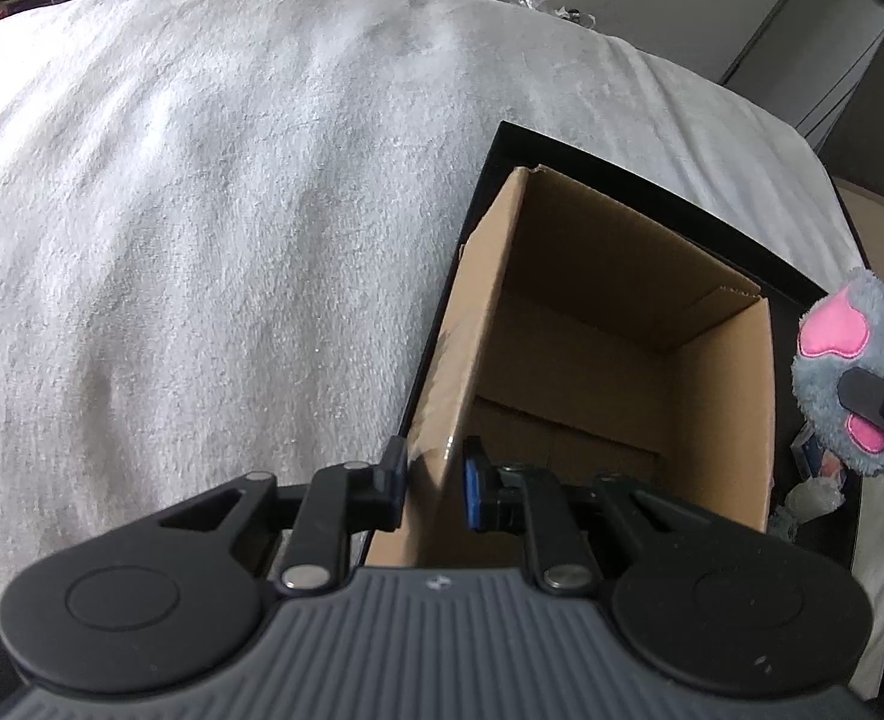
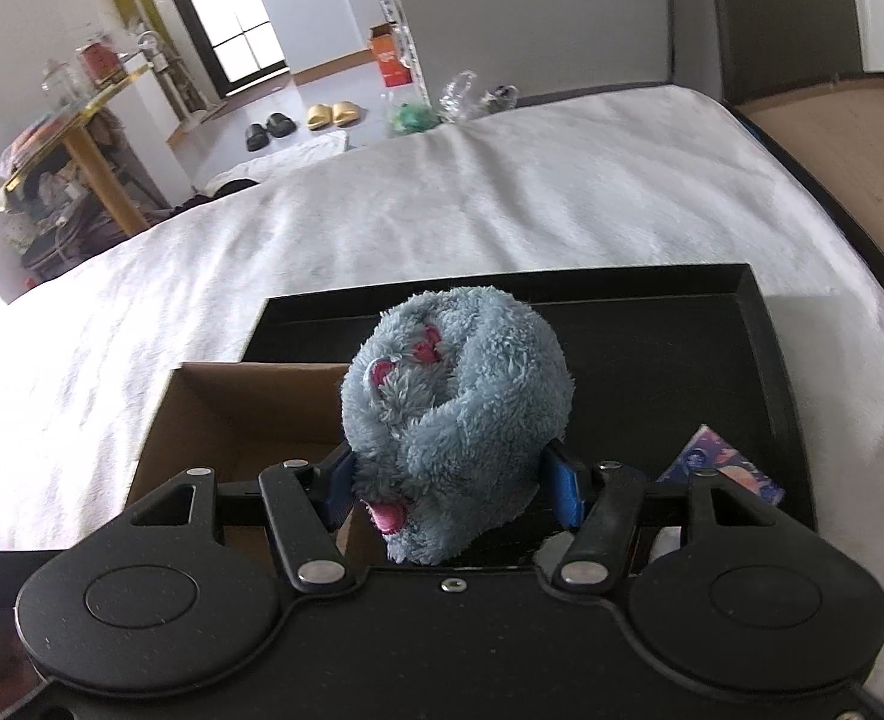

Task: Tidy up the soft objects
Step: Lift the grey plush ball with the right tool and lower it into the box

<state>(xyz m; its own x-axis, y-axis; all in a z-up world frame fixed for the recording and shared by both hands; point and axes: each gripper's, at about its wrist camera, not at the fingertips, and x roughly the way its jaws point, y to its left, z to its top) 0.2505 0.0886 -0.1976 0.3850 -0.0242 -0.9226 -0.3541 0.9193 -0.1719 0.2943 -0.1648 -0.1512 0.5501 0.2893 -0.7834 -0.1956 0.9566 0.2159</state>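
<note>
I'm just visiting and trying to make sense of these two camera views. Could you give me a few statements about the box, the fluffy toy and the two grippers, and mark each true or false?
1. The left gripper is clamped on a wall of the cardboard box. True.
2. The right gripper is empty. False: it holds the grey-blue plush toy between its fingers.
3. The plush toy already lies inside the box. False: it is held up in the air beside the box.
4. The box stands in a black tray on a white blanket. True.
5. The box looks empty inside. True.
</note>
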